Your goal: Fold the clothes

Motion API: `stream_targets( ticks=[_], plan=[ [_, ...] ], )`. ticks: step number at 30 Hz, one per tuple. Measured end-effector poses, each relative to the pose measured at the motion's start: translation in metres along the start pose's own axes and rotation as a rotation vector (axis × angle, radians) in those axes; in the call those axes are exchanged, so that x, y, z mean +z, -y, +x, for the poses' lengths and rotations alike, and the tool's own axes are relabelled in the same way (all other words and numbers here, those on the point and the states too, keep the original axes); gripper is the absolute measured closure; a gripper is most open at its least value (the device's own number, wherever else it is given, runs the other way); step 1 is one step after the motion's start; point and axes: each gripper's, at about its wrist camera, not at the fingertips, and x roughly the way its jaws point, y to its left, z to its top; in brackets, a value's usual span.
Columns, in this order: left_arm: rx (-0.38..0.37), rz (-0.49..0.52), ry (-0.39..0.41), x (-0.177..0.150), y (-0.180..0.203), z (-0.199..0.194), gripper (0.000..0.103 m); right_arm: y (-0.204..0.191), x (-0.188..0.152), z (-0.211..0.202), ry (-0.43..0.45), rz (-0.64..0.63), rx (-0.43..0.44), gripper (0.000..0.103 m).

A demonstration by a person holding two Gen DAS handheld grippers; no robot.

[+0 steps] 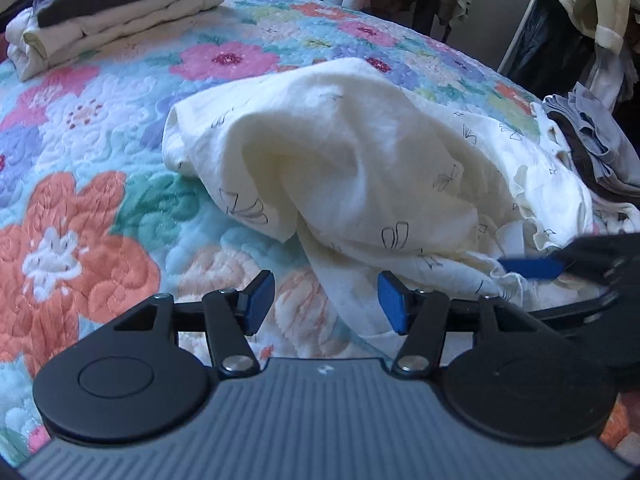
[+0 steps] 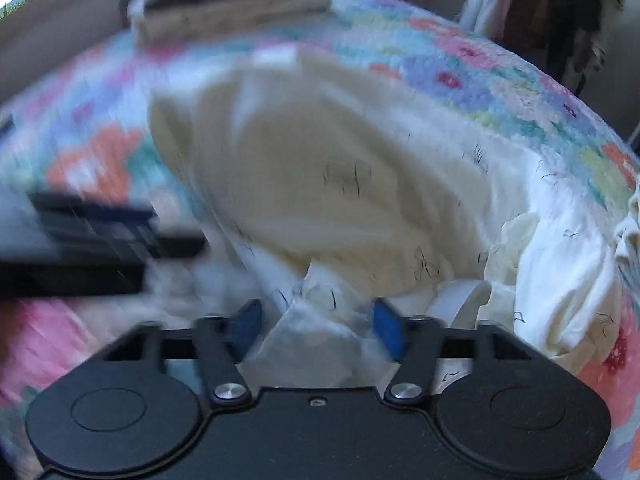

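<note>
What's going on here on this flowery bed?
Someone is folding laundry with a two-finger tool in each hand. A crumpled cream garment with small black line drawings lies bunched on the colourful floral quilt. The left gripper hangs open beside its near edge, holding nothing. The right gripper has cloth bunched between its fingers, but blur hides any grip. A stack of folded clothes sits at the far end.

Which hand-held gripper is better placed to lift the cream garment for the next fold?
Probably the right hand-held gripper: cream garment fabric already sits between its pads. The left hand-held gripper is open over the quilt with nothing between its pads.
</note>
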Motion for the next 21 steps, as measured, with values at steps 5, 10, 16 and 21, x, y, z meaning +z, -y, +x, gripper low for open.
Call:
stream_targets(
  ticks=[5, 10, 16, 21],
  plan=[
    [0.016, 0.000, 0.034, 0.009, 0.009, -0.005, 0.048, 0.059, 0.008, -0.029, 0.192, 0.203, -0.057, 0.100],
    [0.064, 0.048, 0.086, 0.007, 0.017, -0.009, 0.046, 0.101, -0.002, -0.065, 0.305, 0.276, -0.271, 0.099],
    [0.059, 0.099, 0.070, -0.002, 0.029, 0.002, 0.043, 0.147, -0.019, -0.061, 0.299, 0.533, -0.138, 0.099],
    [-0.018, 0.110, 0.062, -0.007, 0.032, 0.012, 0.034, 0.144, -0.024, -0.072, 0.352, 0.545, -0.142, 0.099]
  ],
)
